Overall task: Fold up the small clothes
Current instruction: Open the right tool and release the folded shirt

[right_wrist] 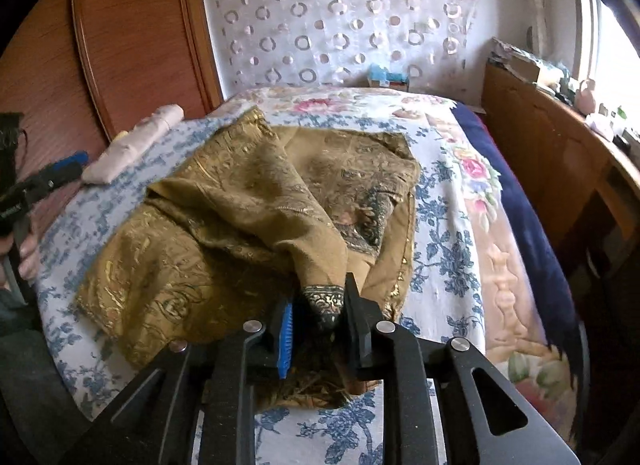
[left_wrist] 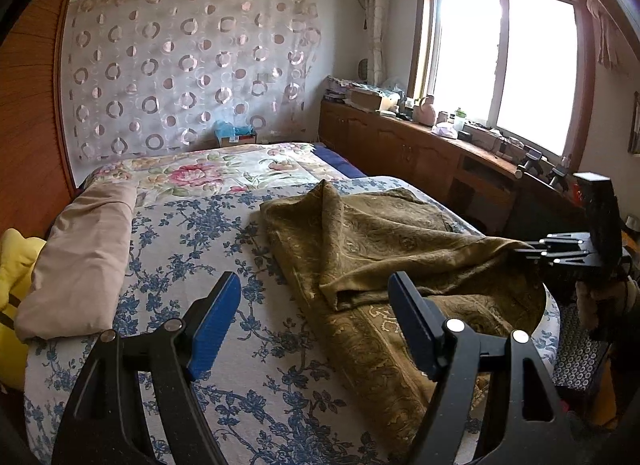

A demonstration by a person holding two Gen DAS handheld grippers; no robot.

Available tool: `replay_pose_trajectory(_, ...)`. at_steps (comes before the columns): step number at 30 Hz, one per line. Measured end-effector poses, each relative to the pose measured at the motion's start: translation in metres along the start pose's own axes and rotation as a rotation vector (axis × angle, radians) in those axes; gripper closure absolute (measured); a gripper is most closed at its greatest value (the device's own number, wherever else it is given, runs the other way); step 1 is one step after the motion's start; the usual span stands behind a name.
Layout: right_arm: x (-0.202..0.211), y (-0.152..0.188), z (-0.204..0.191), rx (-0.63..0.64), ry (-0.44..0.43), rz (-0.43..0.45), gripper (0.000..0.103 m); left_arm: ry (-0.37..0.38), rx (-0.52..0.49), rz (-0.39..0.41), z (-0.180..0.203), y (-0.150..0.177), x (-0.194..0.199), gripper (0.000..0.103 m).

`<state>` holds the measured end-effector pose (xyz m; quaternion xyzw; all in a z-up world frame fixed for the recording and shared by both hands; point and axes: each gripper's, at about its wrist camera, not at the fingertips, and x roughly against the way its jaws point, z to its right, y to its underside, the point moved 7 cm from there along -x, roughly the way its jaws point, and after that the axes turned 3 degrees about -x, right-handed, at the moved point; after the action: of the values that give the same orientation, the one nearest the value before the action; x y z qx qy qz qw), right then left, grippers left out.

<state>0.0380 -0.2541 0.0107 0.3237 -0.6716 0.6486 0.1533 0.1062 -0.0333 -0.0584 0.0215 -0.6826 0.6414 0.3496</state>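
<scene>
**Inspector:** Your olive-gold patterned cloth lies part-folded on the bed with the blue floral cover, toward its right side in the left wrist view. One flap is drawn up and across the lower layer. Your right tool has a dark-bordered corner of that cloth between its narrowly set jaws. Whether the pads press firmly on it, I cannot tell.

**Operator:** And the left?

**Inspector:** Your left tool hangs wide and empty above the bed, just beside the cloth's near edge, touching nothing. A folded beige cloth lies well apart by the wooden headboard.

**Operator:** How should I finish this fold?

**Inspector:** In my judgement, carry the corner low and level until it meets the opposite edge, keeping the flap taut so the ridge in the middle flattens. Bring your left tool down to pin the lower layer, which could otherwise drag along. Let go only once the edges line up.
</scene>
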Motion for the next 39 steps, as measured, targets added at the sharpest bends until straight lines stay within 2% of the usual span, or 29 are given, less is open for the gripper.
replay_pose_trajectory(3, 0.004, -0.007, 0.005, 0.007, 0.016, 0.016, 0.074, -0.001, 0.000, 0.001, 0.001, 0.000, 0.000, 0.026)
replay_pose_trajectory(5, 0.009, -0.015, 0.008, 0.018, 0.026, 0.034, 0.065, -0.001, 0.001, 0.003, 0.000, 0.000, 0.000, 0.026)
replay_pose_trajectory(6, 0.012, -0.018, 0.008, 0.023, 0.033, 0.045, 0.054, -0.002, 0.002, 0.004, 0.001, 0.000, -0.001, 0.026)
replay_pose_trajectory(7, 0.018, -0.022, 0.006, 0.029, 0.041, 0.061, 0.048, -0.001, 0.002, 0.002, 0.001, 0.001, -0.001, 0.026)
replay_pose_trajectory(10, 0.027, -0.030, -0.004, 0.059, 0.032, 0.090, 0.041, -0.002, 0.003, 0.001, 0.000, 0.001, -0.001, 0.026)
replay_pose_trajectory(16, -0.003, -0.046, -0.028, 0.122, -0.019, 0.070, 0.039, -0.007, 0.008, -0.002, -0.003, 0.002, 0.001, 0.026)
replay_pose_trajectory(22, -0.050, -0.062, -0.050, 0.132, -0.132, 0.002, 0.039, -0.020, 0.027, 0.004, -0.012, 0.001, 0.002, 0.026)
replay_pose_trajectory(28, -0.093, -0.073, -0.080, 0.219, -0.181, -0.066, 0.039, -0.031, 0.038, 0.010, -0.016, 0.000, 0.004, 0.026)
replay_pose_trajectory(32, -0.118, -0.069, -0.099, 0.267, -0.222, -0.111, 0.039, -0.028, 0.029, 0.014, -0.014, -0.002, 0.003, 0.026)
replay_pose_trajectory(39, -0.135, -0.058, -0.119, 0.299, -0.267, -0.167, 0.039, -0.028, 0.026, 0.011, -0.014, -0.002, 0.001, 0.026)
